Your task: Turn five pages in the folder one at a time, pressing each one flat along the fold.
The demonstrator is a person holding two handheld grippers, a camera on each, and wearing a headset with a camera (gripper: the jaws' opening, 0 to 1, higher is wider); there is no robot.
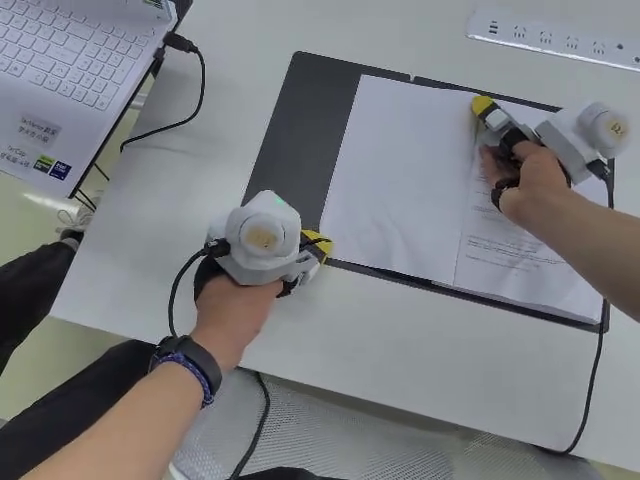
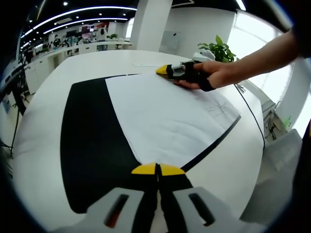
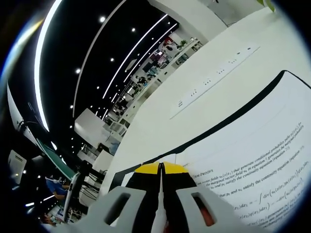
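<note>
A black folder [image 1: 300, 130] lies open on the white table, with a blank white page [image 1: 410, 180] over its middle and a printed page [image 1: 520, 250] on the right. My left gripper [image 1: 318, 245] is shut, its yellow tips resting at the folder's near edge [image 2: 92, 145] beside the white page [image 2: 160, 111]. Nothing shows between its jaws. My right gripper [image 1: 483, 105] is shut too, with its tips down on the paper near the top of the fold. In the right gripper view its tips [image 3: 162, 168] meet just above the printed text [image 3: 262, 165].
A white laptop [image 1: 70, 70] sits at the table's far left with a black cable [image 1: 190, 100] running from it. A white power strip [image 1: 555, 35] lies behind the folder. The table's front edge is close to my left hand. A potted plant [image 2: 216, 48] stands beyond the table.
</note>
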